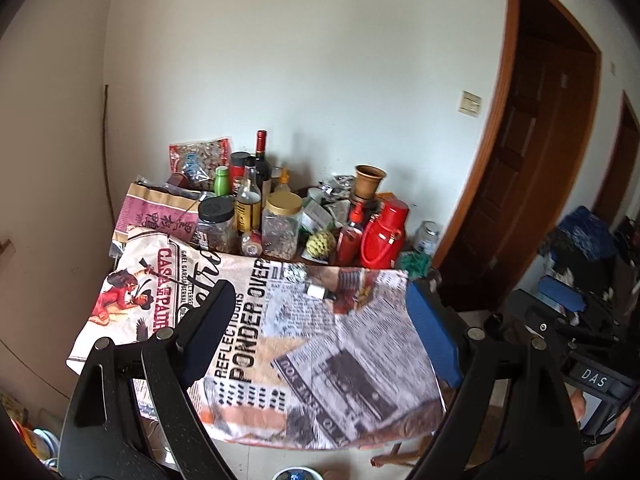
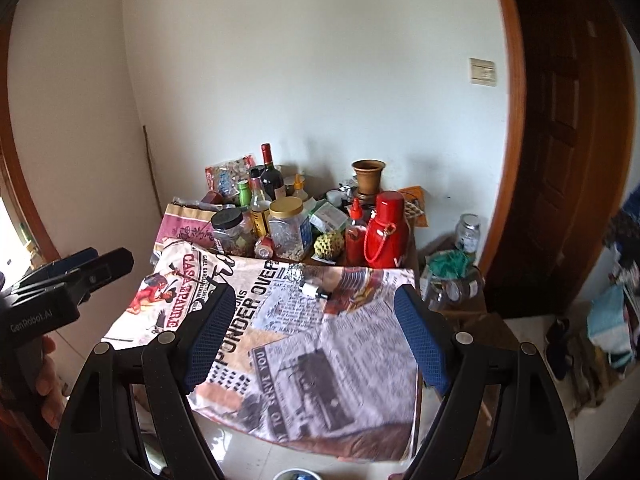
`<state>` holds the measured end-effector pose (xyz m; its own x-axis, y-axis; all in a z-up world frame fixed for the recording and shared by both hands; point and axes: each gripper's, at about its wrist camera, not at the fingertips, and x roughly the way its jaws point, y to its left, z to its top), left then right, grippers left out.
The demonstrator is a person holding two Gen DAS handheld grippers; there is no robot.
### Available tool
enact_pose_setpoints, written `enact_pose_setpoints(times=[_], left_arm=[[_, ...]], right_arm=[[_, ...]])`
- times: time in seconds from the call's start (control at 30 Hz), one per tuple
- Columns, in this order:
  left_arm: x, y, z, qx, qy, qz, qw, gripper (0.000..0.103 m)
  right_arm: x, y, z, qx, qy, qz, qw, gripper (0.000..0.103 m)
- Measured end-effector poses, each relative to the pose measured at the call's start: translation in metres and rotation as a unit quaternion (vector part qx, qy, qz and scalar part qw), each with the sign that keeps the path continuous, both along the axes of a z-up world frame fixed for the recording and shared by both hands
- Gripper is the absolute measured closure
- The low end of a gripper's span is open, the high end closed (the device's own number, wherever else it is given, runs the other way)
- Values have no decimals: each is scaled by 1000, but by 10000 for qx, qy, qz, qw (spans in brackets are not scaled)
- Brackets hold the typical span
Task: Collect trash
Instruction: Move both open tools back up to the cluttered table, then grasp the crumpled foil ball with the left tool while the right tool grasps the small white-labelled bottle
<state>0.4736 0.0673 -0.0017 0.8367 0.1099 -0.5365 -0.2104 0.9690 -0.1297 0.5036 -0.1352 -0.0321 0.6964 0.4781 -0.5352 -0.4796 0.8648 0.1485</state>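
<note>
Both grippers are hovering above the near edge of a table draped in a newspaper-print cloth [image 1: 304, 344]. The left gripper [image 1: 324, 332] is standing with its jaws spread wide and nothing between them. The right gripper [image 2: 320, 336] is likewise gaping and carrying nothing.

The trash is lying on the cloth, toward its far edge: a crumpled foil ball [image 2: 295, 271] and, just beside it, a small white bottle with a dark cap [image 2: 314, 290] lying on its side. Neither gripper is touching them.

Behind the cloth, the back of the table is crowded with containers: a red thermos [image 2: 387, 229], a gold-lidded jar [image 2: 289, 228], a black-lidded jar [image 2: 230, 232], a wine bottle [image 2: 270, 174], a red squeeze bottle [image 2: 355, 236] and a brown clay vase [image 2: 368, 178].

In the right wrist view, a hand [image 2: 48, 376] is showing at the left edge, holding the left gripper's body.
</note>
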Motion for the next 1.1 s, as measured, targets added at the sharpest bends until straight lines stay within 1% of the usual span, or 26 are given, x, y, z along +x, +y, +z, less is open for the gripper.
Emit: enact_pose_setpoints(times=[0.13,0.23,0.3,0.43,0.63,0.7,0.87,0.97,1.0,1.1], left_arm=[[28,10,-8,-2,185,201,9996,16],[48,21,-15,18,316,273,9991,16],[63,33,-21,-1,384,295,9988,16],[98,61,-32,-61,546,188,9983,16],[164,112,-51,93,831,-186,9963,16],[188,128,-60,100,938,-302,9951,16],[241,159,-97,110,1320,-385,9904,16],[263,171,-123,-7,1539,-408,9872,16],[268,173,-132,-50,1610,-409,9861,16],[283,180,-158,-214,1857,-429,9814,16]], right_arm=[[29,9,-11,-96,122,168,9997,24],[53,20,-23,-107,354,248,9990,24],[69,30,-35,-199,526,283,9980,24],[99,52,-59,-387,854,163,9955,24],[148,94,-97,-589,1317,-194,9893,24],[168,107,-114,-572,1520,-278,9863,24],[210,133,-157,-704,1959,-266,9777,24],[233,152,-187,-865,2243,-84,9706,24],[242,160,-201,-939,2383,15,9666,24],[259,176,-229,-1138,2639,270,9574,24]])
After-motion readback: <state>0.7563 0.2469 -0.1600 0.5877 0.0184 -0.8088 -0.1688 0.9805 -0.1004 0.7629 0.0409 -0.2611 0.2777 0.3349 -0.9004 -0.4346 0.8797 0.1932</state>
